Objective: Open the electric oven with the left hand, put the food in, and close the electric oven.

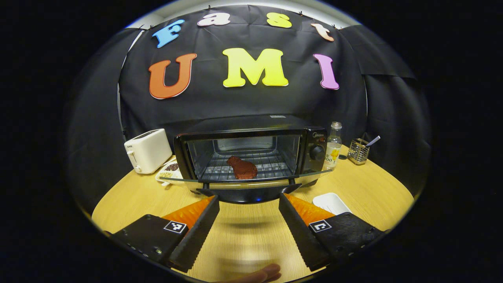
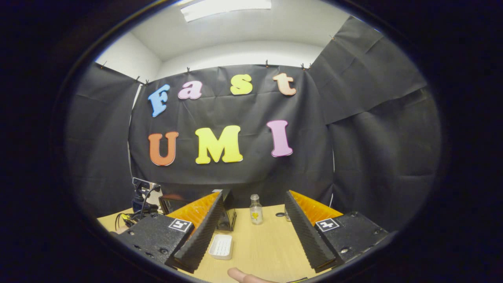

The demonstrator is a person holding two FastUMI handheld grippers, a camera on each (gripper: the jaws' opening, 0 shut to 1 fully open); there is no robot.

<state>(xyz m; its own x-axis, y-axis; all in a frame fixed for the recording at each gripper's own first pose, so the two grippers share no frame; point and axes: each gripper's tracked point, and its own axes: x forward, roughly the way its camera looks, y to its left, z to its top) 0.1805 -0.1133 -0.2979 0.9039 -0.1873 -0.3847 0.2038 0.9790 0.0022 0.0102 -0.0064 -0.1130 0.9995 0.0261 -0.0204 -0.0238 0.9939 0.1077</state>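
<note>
The black electric oven (image 1: 251, 129) stands at mid-table with its glass door (image 1: 243, 179) folded down flat. A brown piece of food (image 1: 242, 168) lies on the wire rack inside. My left gripper (image 1: 248, 199) is open just in front of the door's handle (image 1: 247, 194), with nothing between its fingers. In the right gripper view, my right gripper (image 2: 256, 195) is open and holds nothing, off to the right of the oven (image 2: 227, 214), whose side shows behind one finger.
A white toaster (image 1: 147, 150) and a plate of snacks (image 1: 169, 169) sit left of the oven. On its right are a small bottle (image 1: 334, 145), a wire utensil holder (image 1: 358, 150) and a white tray (image 1: 332, 203). The bottle (image 2: 256, 210) and tray (image 2: 221, 246) lie ahead of the right gripper.
</note>
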